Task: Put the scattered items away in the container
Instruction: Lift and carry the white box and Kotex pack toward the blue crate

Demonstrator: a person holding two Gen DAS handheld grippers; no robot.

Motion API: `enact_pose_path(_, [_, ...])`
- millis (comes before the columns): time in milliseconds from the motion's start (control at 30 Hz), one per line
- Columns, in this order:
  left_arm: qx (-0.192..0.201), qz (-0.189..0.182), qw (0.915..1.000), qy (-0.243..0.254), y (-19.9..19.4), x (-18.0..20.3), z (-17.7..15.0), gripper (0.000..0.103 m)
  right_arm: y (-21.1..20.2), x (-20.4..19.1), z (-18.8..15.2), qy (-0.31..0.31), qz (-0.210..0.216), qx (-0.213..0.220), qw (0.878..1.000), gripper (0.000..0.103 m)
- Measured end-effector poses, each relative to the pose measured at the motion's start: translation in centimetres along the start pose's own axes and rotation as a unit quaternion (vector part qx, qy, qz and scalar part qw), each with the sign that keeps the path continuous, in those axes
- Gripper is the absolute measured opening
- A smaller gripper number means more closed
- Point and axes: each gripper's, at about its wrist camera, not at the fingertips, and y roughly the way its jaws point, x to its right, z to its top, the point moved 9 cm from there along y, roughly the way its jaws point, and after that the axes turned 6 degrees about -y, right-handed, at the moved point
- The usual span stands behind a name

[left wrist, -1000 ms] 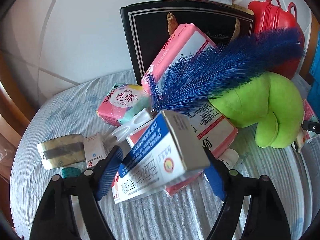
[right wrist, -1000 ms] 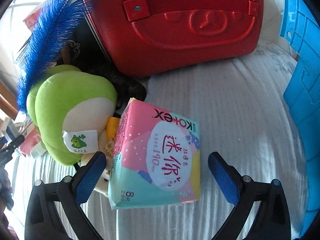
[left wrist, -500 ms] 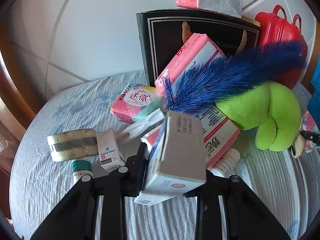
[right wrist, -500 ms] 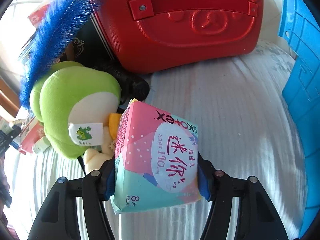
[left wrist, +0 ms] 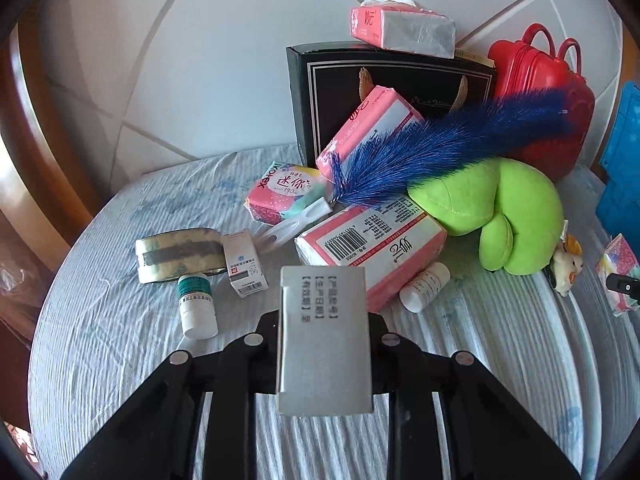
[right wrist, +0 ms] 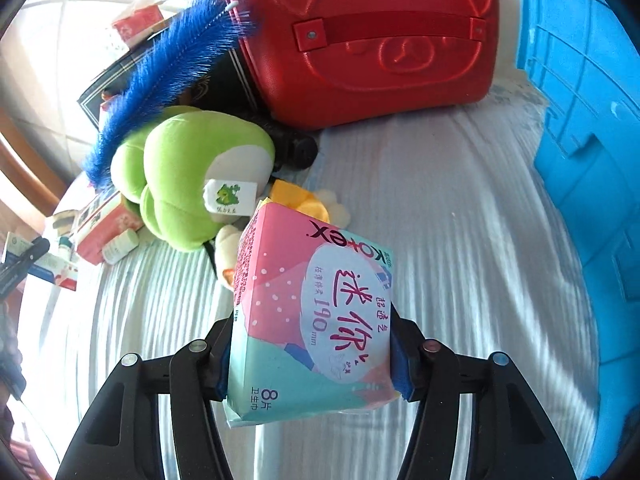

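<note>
While the left tongs [left wrist: 324, 344] pinch a grey cardboard carton [left wrist: 324, 340], the right tongs [right wrist: 310, 354] are closing on a glossy pink-and-teal pad pack [right wrist: 312, 320], both clear of the ribbed bedsheet [right wrist: 460, 240]; blue slatted crate [right wrist: 588, 128] at the bed's right edge, plush green toy [right wrist: 188, 192] and red hard-shell case [right wrist: 360, 40] beside.

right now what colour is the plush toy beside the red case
Lime green plush toy, with a paler patch and a small frog label; it shows best in the right wrist view.

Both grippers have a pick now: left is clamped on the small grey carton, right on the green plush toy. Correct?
Not quite. The left gripper does clamp the small grey carton, but the right gripper holds the pink-and-teal Kotex pack, its jaws closing on it; the right wrist view shows the green plush lying on the bed.
</note>
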Motion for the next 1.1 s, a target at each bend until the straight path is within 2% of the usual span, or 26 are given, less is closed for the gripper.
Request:
enact_pose_path(367, [-0.008,0.002,0.9997,-0.025,-6.9,-1.0,-2.7,0.022,-6.4,-2.5,-3.5,-0.011,0.012,-0.001,1.000,0.058])
enact_pose_path(633, [-0.009,0.008,0.9988,-0.047,-13.6,-1.4,-3.3,0.022,-13.1,-6.0,-5.6,-0.031,0.047,0.009,0.998,0.058])
enact_pose_path(1100, [0.015,0.023,0.9985,-0.049,-25.5,2.9,-2.4,0.022,-25.6,-9.4,-7.1,-0.069,0.093,0.038,0.993,0.058])
